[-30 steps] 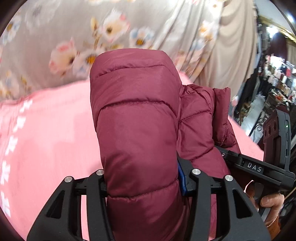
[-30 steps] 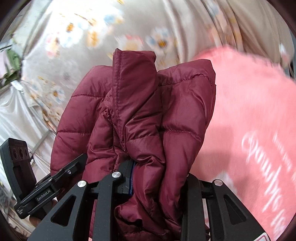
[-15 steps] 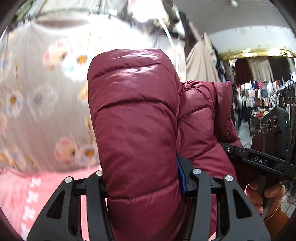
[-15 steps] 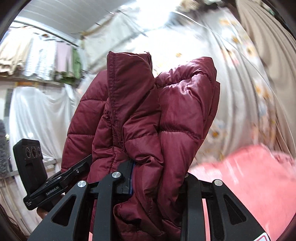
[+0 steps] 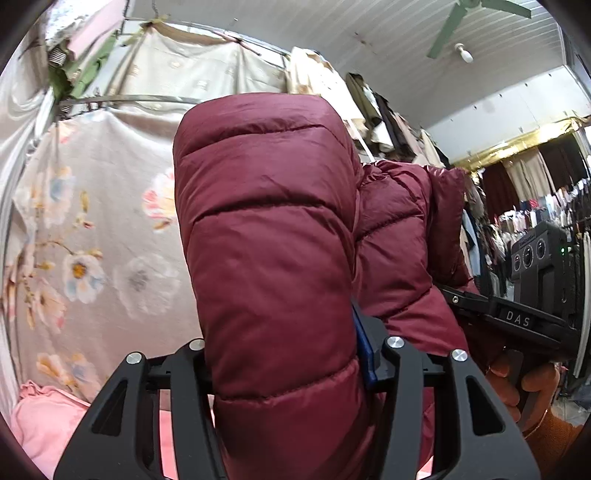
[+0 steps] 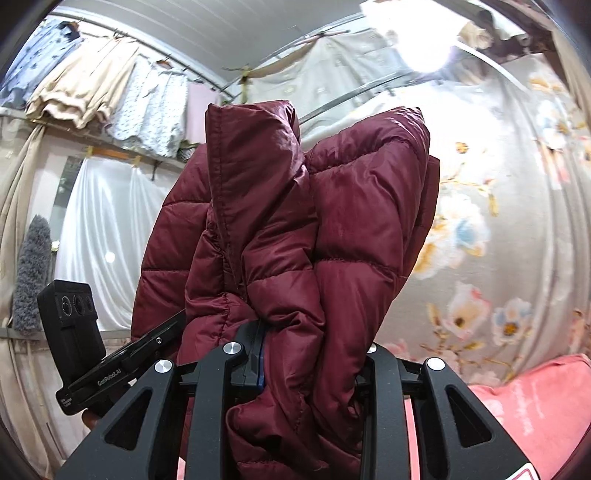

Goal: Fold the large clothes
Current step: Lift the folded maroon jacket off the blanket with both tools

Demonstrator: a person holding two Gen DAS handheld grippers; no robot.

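Note:
A maroon quilted puffer jacket (image 5: 269, 236) fills the middle of both wrist views. My left gripper (image 5: 291, 365) is shut on a thick padded fold of it. My right gripper (image 6: 306, 365) is shut on a bunched part with the collar edge (image 6: 251, 173) standing up. Both grippers hold the jacket raised and tilted upward, close side by side. The right gripper's body shows at the right of the left wrist view (image 5: 517, 317); the left gripper's body shows at the left of the right wrist view (image 6: 110, 369). The fingertips are hidden by the fabric.
A pink blanket-covered surface lies low in both views (image 5: 40, 424) (image 6: 535, 398). A grey floral curtain (image 5: 92, 240) hangs behind it. Hung clothes (image 6: 110, 85) line a rail up left. Clothes racks (image 5: 535, 214) stand at the right, a ceiling fan (image 5: 476, 14) above.
Both grippers have lifted and tilted upward with the jacket. The pink surface has dropped to the bottom of the views and the ceiling and hanging clothes have come into view.

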